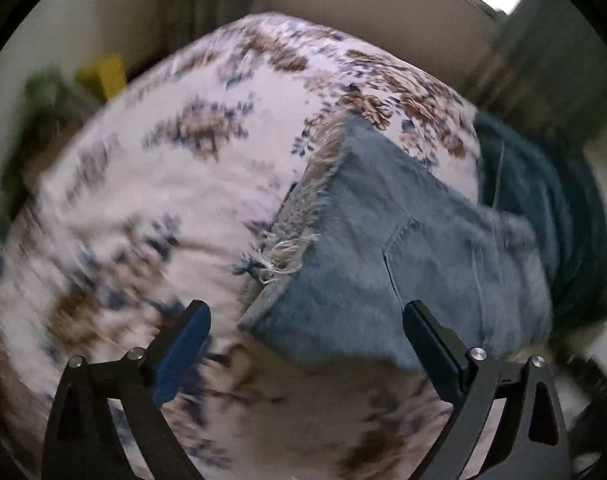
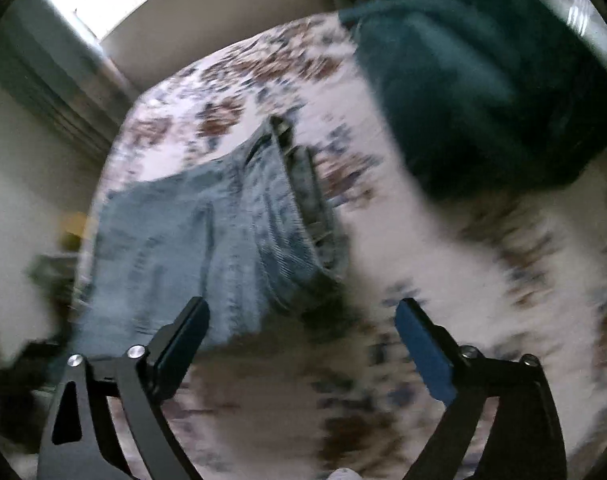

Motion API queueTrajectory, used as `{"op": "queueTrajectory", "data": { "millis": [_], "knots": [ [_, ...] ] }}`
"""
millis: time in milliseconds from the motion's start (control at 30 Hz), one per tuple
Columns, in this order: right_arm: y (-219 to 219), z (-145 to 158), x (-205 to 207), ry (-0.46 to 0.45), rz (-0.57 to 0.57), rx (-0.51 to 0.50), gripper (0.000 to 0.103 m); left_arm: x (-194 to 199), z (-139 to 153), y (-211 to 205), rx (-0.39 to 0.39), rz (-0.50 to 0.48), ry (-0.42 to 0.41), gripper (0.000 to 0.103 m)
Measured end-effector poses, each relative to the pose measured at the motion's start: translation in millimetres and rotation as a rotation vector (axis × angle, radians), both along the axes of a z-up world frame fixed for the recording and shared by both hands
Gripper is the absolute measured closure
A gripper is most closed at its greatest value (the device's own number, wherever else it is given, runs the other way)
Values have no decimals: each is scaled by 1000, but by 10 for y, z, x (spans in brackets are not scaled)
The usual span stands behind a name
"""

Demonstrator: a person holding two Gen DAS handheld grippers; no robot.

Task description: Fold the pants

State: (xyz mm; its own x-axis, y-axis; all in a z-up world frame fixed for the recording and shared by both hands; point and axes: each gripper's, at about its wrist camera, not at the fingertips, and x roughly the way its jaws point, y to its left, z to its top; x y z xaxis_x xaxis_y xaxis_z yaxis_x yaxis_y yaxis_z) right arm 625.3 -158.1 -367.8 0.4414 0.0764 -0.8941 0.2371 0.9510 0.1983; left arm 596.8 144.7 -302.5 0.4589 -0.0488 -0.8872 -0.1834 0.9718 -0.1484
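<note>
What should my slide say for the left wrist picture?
Open left gripper hovering over folded jeans on a flowered bedspread.

The right claw (image 2: 301, 312) is being held wide open above the floral bed (image 2: 443, 248), with nothing gripped. Blue jeans (image 2: 207, 232) are being seen lying folded ahead; a dark green blanket (image 2: 483, 80) is lying beyond, apart.
</note>
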Motion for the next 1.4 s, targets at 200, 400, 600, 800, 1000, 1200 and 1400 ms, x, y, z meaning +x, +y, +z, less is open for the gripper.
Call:
{"op": "queueTrajectory", "data": {
  "millis": [200, 400, 600, 800, 1000, 1200, 1400],
  "knots": [
    [223, 632, -505, -75, -34, -247, 0, -427, 449, -192, 147, -78, -63, 5],
    [347, 1497, -1264, -162, -34, -278, 0, -1032, 1081, -265, 197, -74, -158, 5],
    [486, 2317, -2224, -256, -4, -277, 0, -1906, 1801, -323, 232, -66, -262, 5],
    [644, 3056, -3354, -367, 27, -286, 0, -2833, 2401, -316, 231, -75, -351, 5],
    [805, 3612, -4345, -433, 43, -293, 0, -3589, 2839, -249, 224, -68, -398, 5],
    [962, 3971, -5050, -487, 27, -316, 0, -4002, 3045, -202, 227, -83, -432, 5],
    [1125, 4192, -5449, -502, 10, -326, 0, -4208, 3103, -135, 224, -101, -438, 5]
  ]
}}
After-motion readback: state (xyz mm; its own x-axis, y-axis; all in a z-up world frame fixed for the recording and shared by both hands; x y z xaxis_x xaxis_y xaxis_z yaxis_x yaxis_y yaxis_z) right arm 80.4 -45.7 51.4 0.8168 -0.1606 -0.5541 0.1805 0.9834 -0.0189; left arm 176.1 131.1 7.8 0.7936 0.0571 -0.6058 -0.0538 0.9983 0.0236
